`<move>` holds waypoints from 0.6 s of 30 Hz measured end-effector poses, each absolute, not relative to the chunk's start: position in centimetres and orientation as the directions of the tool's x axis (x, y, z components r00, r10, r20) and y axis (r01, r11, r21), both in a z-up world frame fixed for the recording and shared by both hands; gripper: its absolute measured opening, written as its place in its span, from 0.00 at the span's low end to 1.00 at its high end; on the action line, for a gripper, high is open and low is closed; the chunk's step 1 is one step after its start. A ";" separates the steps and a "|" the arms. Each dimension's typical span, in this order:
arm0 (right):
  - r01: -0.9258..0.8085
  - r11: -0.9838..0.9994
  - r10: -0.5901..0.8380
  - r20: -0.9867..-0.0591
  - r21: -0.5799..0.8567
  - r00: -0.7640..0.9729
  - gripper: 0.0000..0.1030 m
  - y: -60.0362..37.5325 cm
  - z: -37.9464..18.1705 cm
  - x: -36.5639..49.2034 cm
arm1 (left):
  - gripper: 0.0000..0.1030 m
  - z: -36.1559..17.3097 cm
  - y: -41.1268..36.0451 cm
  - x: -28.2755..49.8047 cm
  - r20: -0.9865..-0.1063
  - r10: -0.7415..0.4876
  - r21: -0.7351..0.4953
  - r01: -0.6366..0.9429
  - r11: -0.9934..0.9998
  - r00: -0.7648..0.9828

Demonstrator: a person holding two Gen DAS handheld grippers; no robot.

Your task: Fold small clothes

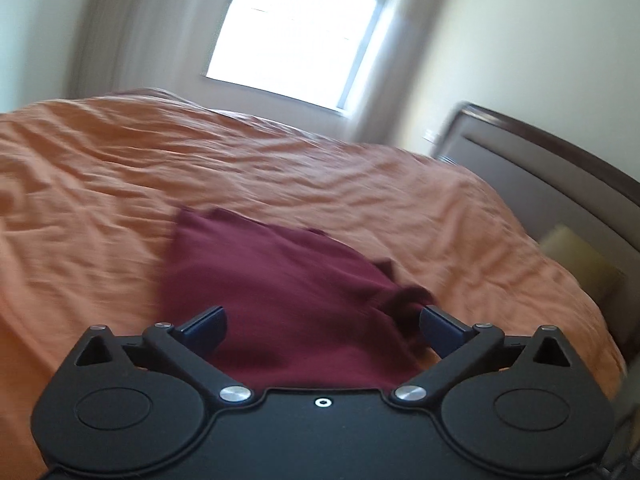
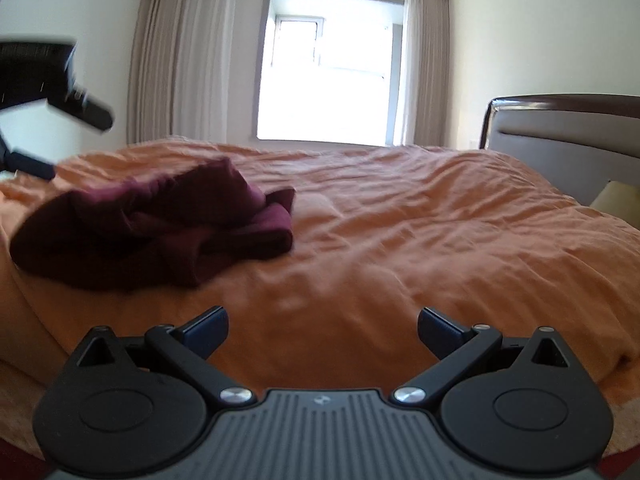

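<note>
assessing progress: fold not yet complete, as judged from the lie of the cloth.
garment: one maroon garment (image 2: 156, 228) lies on the orange bedspread (image 2: 420, 240), near the bed's edge on the left side in the right wrist view.
garment condition: bunched and rumpled in the right wrist view; flatter, with a loose flap at one side, in the left wrist view (image 1: 276, 292). no clean rectangle shows.
left tongs (image 1: 323, 325): spread wide, gripping nothing, raised above the garment and clear of it; also visible at the far left in the right wrist view (image 2: 60, 128).
right tongs (image 2: 322, 326): spread wide, empty, over bare bedspread, well apart from the garment.
image quality: left wrist view is motion-blurred; fine seams cannot be told.
done: garment is on the bed, partly gathered.
remaining: flatten, square the edges, make the closing folds.
other clothes: none in view.
</note>
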State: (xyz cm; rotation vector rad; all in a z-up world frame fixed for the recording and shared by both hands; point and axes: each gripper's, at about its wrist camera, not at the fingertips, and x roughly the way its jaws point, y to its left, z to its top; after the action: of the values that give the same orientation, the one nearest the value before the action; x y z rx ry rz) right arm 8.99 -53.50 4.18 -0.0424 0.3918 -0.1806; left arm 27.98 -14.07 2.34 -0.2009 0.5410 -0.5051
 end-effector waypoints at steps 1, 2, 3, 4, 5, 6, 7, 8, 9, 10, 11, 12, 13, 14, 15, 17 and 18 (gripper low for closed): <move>0.158 0.985 -0.172 -0.366 -0.069 0.915 1.00 -53.4 4.6 9.1 | 0.99 2.4 -13.3 28.1 -0.439 -0.478 -0.311 0.371 0.875 0.761; 0.156 0.985 -0.170 -0.356 -0.068 0.919 1.00 -53.2 4.9 9.3 | 0.99 2.4 -12.6 28.2 -0.435 -0.450 -0.311 0.339 0.888 0.780; 0.155 0.986 -0.169 -0.344 -0.068 0.924 1.00 -53.0 5.2 9.4 | 0.99 2.3 -11.7 28.4 -0.433 -0.421 -0.313 0.305 0.899 0.797; 0.154 0.986 -0.167 -0.332 -0.065 0.929 1.00 -52.8 5.6 9.4 | 0.99 2.0 -10.8 28.7 -0.435 -0.388 -0.313 0.267 0.911 0.812; 0.150 0.987 -0.160 -0.321 -0.056 0.934 1.00 -52.7 6.0 9.5 | 0.99 1.7 -10.1 29.1 -0.444 -0.354 -0.309 0.230 0.923 0.823; 0.139 0.989 -0.145 -0.311 -0.041 0.939 1.00 -52.6 6.4 9.6 | 0.99 1.4 -9.5 29.5 -0.462 -0.317 -0.302 0.189 0.934 0.828; 0.129 0.991 -0.131 -0.304 -0.026 0.944 1.00 -52.4 6.8 9.8 | 0.99 1.0 -8.8 29.9 -0.483 -0.283 -0.296 0.150 0.943 0.829; 0.111 0.994 -0.108 -0.297 -0.006 0.949 1.00 -52.3 7.2 10.1 | 0.99 0.5 -8.3 30.2 -0.500 -0.260 -0.294 0.120 0.948 0.826; 0.098 0.995 -0.090 -0.294 0.012 0.951 1.00 -52.2 7.5 10.3 | 0.99 0.1 -7.9 30.5 -0.515 -0.243 -0.295 0.096 0.951 0.822; 0.080 0.996 -0.066 -0.295 0.037 0.953 1.00 -52.2 7.9 10.7 | 0.99 -0.3 -7.5 30.8 -0.529 -0.232 -0.300 0.076 0.951 0.816; 0.060 0.995 -0.035 -0.301 0.076 0.953 1.00 -52.3 8.2 11.4 | 0.99 -0.8 -7.2 31.1 -0.543 -0.227 -0.308 0.059 0.950 0.808; 0.050 0.991 -0.009 -0.311 0.121 0.950 1.00 -52.3 8.4 12.1 | 0.99 -1.2 -7.0 31.3 -0.560 -0.225 -0.317 0.045 0.948 0.798; 0.046 0.984 0.013 -0.324 0.172 0.946 1.00 -52.5 8.6 12.9 | 0.99 -1.6 -6.8 31.4 -0.575 -0.227 -0.323 0.037 0.946 0.786; 0.044 0.975 0.033 -0.339 0.218 0.940 1.00 -52.6 8.7 13.7 | 0.99 -1.9 -6.8 31.6 -0.586 -0.230 -0.329 0.032 0.944 0.777; 0.043 0.964 0.056 -0.355 0.263 0.933 1.00 -52.6 8.9 14.7 | 0.99 -2.1 -6.7 31.6 -0.586 -0.233 -0.336 0.029 0.942 0.776; 0.045 0.934 0.100 -0.381 0.353 0.919 1.00 -52.8 9.0 16.7 | 0.99 -2.2 -6.7 31.5 -0.580 -0.231 -0.333 0.032 0.942 0.781; 0.055 0.919 0.108 -0.383 0.391 0.918 1.00 -52.9 9.1 17.4 | 0.99 -2.2 -6.8 31.4 -0.580 -0.230 -0.329 0.033 0.944 0.782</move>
State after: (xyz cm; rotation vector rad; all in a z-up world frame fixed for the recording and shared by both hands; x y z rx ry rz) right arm 17.41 -52.89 9.06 0.4075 0.4107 0.0278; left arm 31.42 -6.77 -2.23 -0.3115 0.6603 -0.1446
